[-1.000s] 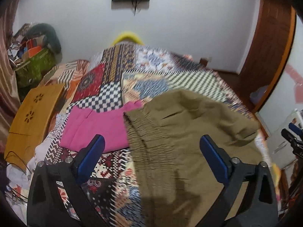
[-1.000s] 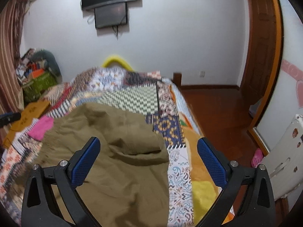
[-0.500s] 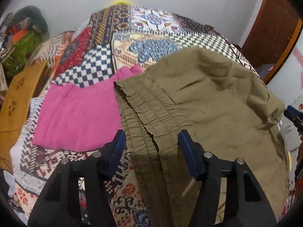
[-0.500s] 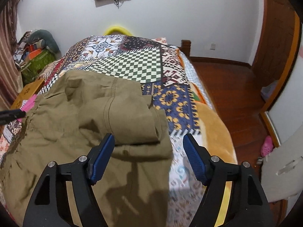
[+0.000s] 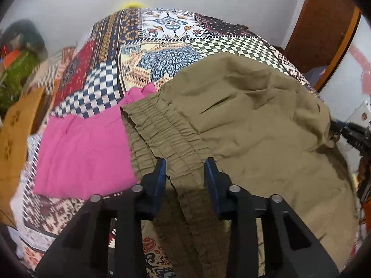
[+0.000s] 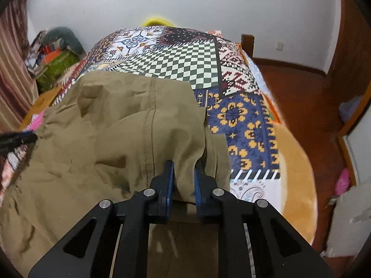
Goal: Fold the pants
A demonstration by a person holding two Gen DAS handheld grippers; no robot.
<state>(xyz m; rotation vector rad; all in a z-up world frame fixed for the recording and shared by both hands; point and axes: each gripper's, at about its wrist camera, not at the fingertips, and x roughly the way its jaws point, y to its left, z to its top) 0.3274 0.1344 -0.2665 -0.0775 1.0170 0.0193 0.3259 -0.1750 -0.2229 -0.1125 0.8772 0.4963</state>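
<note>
Olive-brown pants lie rumpled on the patchwork bedspread; they also show in the right wrist view. My left gripper is closed down around the elastic waistband, blue pads pinching the fabric. My right gripper is nearly shut on a raised fold of the pants near the leg end, by the right side of the bed. The right gripper's tip shows at the right edge of the left wrist view.
A folded pink garment lies left of the waistband. A wooden lap table and piled bags sit at the bed's left. The bed's right edge drops to a wooden floor.
Both grippers came down onto the pants and their jaws closed from wide open. The left now pinches the waistband, the right a fold at the leg end.
</note>
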